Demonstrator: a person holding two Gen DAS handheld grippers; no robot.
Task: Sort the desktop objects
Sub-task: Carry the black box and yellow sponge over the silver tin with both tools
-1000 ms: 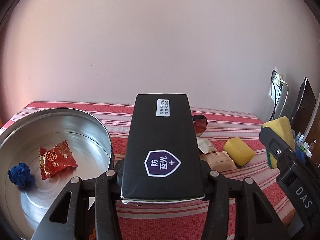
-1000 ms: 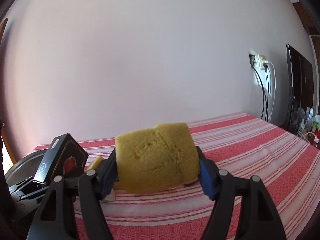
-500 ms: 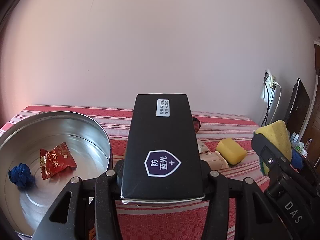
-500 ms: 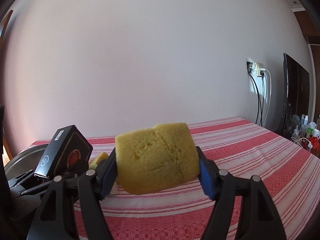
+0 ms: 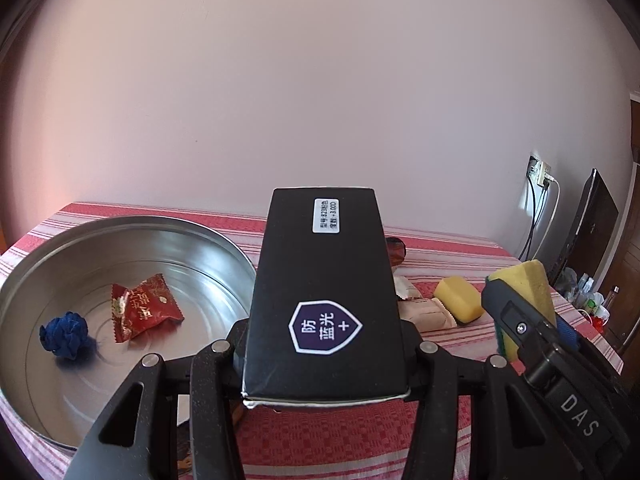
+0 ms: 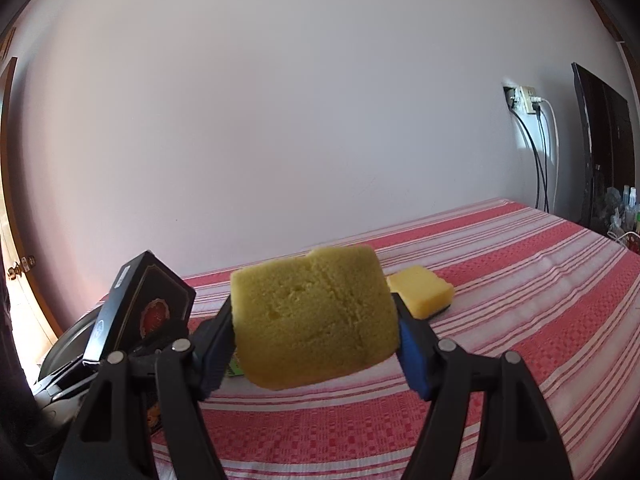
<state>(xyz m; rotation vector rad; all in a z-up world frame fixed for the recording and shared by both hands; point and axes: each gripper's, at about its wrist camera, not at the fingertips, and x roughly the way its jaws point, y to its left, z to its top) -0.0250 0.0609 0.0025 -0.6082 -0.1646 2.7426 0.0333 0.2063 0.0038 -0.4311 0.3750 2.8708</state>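
My left gripper (image 5: 325, 354) is shut on a black box (image 5: 324, 292) with a shield label, held above the red striped cloth, just right of a round metal tin (image 5: 224, 240). Inside the tin lie a red candy wrapper (image 5: 142, 306) and a blue ball of yarn (image 5: 64, 334). My right gripper (image 6: 316, 336) is shut on a yellow sponge (image 6: 312, 316), lifted off the cloth; the same sponge (image 5: 524, 284) shows at the right in the left wrist view. The black box (image 6: 144, 304) appears at the left in the right wrist view.
A second yellow sponge (image 5: 458, 298) (image 6: 420, 290) lies on the cloth, with beige snack packets (image 5: 428, 312) beside it and a dark round object (image 5: 396, 252) behind the box. A wall socket with cables (image 6: 528, 104) and a dark screen (image 6: 604, 148) stand at the right.
Both grippers have drifted sideways over the cloth with their loads. In the left wrist view the tin and loose sponge shifted left; in the right wrist view the loose sponge came into sight.
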